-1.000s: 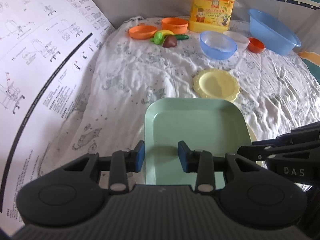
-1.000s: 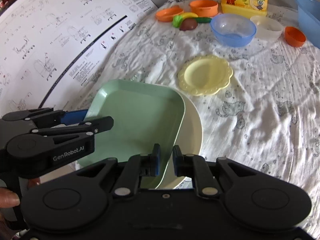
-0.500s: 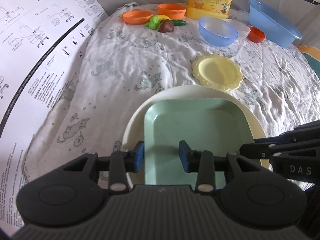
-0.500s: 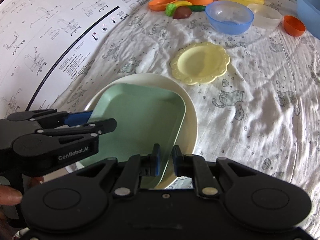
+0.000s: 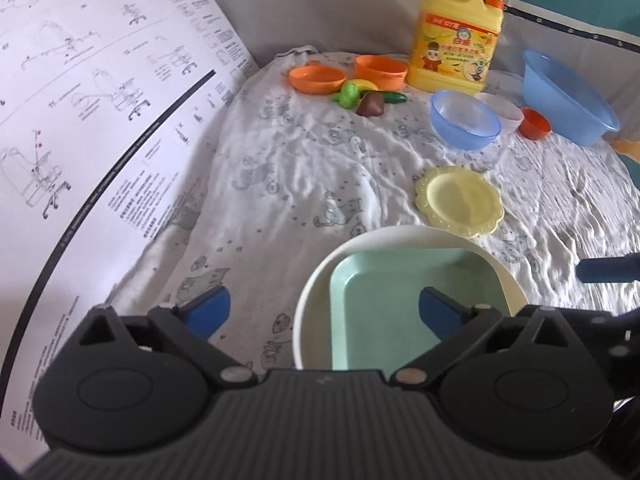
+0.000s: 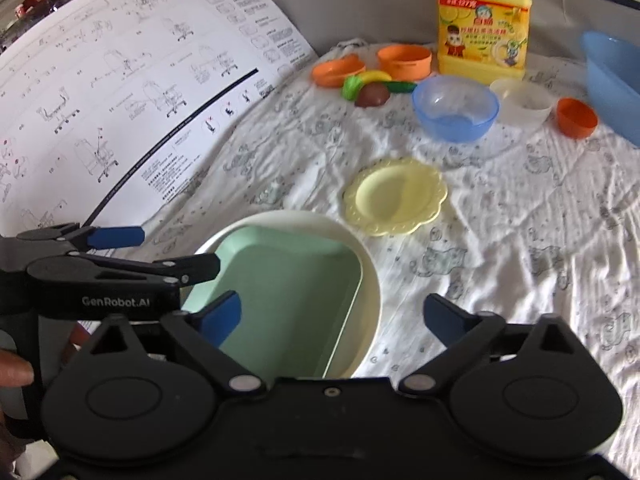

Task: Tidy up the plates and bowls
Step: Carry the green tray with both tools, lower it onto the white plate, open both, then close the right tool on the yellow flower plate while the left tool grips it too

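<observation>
Gaping wide after just springing apart, the left claw point(image 5: 324, 310) grips nothing; the green square tray's point(image 5: 400, 304) near-left rim lies loose between its jaws. The right claw point(image 6: 332, 318) has likewise just let go, straddling the tray's right rim. The tray sits inside a cream round plate point(image 6: 370, 280) at the near edge of the cloth-covered bed point(image 5: 300, 168). Just beyond lies a yellow scalloped plate point(image 5: 460, 200). Blue bowls, orange bowls and a soap jug point(image 5: 456, 32) line the far edge.

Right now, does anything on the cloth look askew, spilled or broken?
Nothing spilled or broken. The green square tray sits off-centre in the cream round plate, crowding its left rim. The small orange cup lies tipped on its side.
</observation>
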`<state>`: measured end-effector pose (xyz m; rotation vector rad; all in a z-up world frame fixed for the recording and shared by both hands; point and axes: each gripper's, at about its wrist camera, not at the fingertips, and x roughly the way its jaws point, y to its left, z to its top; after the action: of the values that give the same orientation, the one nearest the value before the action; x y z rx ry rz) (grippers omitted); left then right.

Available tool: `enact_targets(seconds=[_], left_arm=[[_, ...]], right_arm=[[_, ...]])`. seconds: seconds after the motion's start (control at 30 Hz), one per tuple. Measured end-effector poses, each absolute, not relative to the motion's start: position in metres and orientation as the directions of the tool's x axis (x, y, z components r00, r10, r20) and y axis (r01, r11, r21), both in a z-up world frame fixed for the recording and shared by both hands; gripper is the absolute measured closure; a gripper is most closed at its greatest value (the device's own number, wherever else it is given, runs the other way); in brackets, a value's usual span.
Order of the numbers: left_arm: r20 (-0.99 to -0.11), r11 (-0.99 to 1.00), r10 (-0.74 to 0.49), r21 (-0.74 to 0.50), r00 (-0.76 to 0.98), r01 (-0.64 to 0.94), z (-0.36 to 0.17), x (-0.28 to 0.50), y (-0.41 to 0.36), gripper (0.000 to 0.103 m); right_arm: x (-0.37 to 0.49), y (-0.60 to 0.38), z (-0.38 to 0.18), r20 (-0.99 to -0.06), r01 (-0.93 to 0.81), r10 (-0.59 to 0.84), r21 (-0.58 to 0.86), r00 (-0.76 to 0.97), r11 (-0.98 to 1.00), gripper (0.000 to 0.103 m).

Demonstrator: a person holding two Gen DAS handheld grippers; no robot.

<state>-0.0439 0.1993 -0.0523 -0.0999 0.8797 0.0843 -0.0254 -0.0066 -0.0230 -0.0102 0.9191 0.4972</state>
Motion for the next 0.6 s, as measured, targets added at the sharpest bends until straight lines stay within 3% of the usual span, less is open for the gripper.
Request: enact_targets(seconds=[0.6], left_arm=[[-0.789,0.996,0.029,-0.031,0.614,-0.087,-0.053,-0.024,0.174,0.0]], right_arm=[[-0.017,-0.045,-0.026,-0.755,-0.294,0.371,0.243,0.541,0.924,0.0]])
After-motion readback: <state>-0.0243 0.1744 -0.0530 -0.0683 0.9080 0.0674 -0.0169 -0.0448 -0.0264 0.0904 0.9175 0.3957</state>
